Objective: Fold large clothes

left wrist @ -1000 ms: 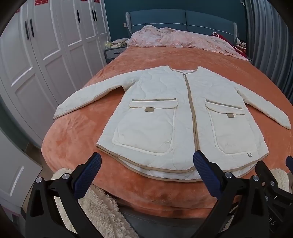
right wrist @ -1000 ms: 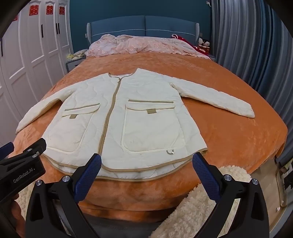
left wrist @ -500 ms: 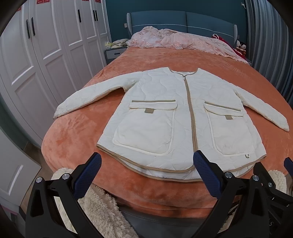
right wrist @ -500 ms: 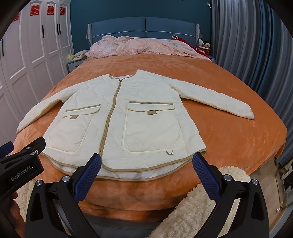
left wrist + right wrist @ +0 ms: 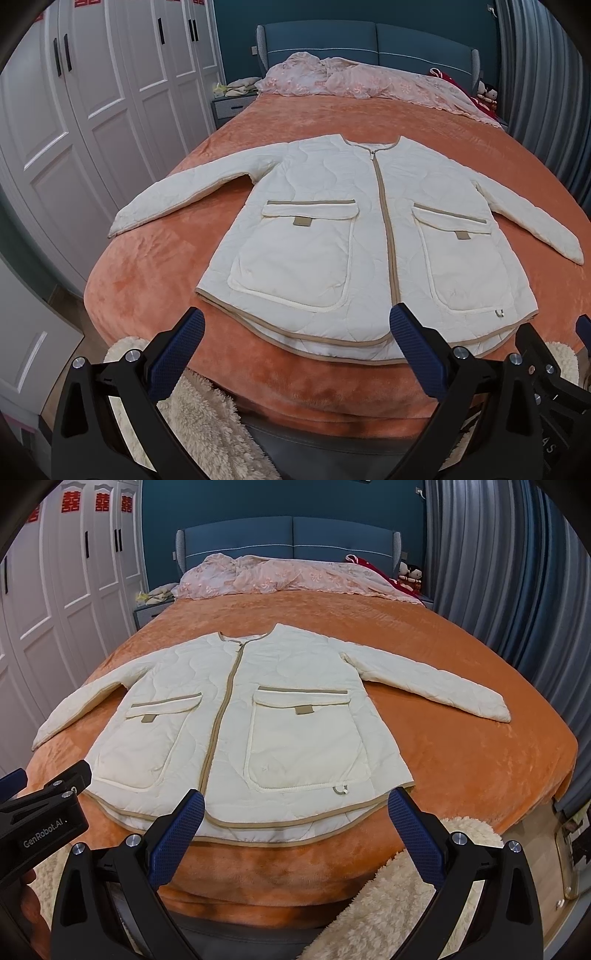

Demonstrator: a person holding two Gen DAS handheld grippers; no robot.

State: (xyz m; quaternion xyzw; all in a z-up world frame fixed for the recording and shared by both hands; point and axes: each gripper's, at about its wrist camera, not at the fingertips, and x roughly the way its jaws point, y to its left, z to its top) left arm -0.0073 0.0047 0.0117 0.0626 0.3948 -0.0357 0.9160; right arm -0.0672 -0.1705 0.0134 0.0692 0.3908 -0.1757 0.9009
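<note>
Orange blanket (image 5: 155, 266) lies bare around the jacket (image 5: 332, 236); pink bedding (image 5: 354, 79) crowds the headboard.

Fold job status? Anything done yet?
Done: the cream quilted jacket with tan trim lies flat on the orange plush bedspread, zipped, front up, both sleeves spread out. In hand: nothing; the left gripper and right gripper are both open, short of the hem, apart from the fabric. Left: every fold; sleeves and body show none.
</note>
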